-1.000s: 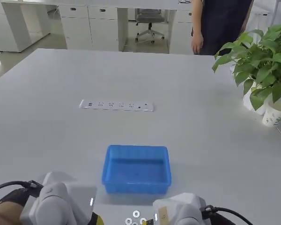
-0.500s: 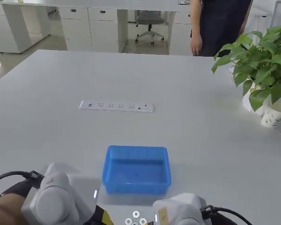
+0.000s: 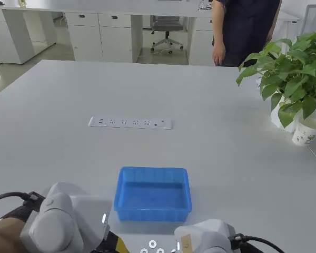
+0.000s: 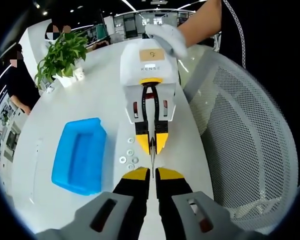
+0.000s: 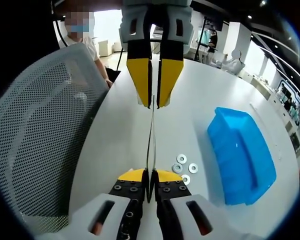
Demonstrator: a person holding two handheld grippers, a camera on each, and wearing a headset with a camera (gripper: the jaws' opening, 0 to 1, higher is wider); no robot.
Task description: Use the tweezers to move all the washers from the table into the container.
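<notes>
My two grippers meet tip to tip low over the table's near edge. The right gripper (image 5: 150, 175) is shut on the thin metal tweezers (image 5: 151, 140), which run straight ahead into the yellow tips of the left gripper (image 5: 153, 102). In the left gripper view, my left gripper (image 4: 151, 173) is shut on the tweezers' (image 4: 152, 159) end, facing the right gripper (image 4: 152, 145). Several washers (image 5: 182, 167) (image 4: 128, 155) (image 3: 152, 244) lie on the table beside the tweezers. The blue container (image 3: 152, 170) (image 4: 72, 182) (image 5: 240, 150) stands just beyond them, holding nothing.
A white power strip (image 3: 130, 123) lies mid-table. At the far right stand a potted plant (image 3: 292, 79) and a paper cup (image 3: 307, 132). A person (image 3: 242, 26) stands beyond the table. A mesh chair (image 4: 245, 140) sits at the near edge.
The head camera has tipped up slightly. My left gripper has edged inward toward the right one, so its yellow jaw now shows at the bottom of the head view.
</notes>
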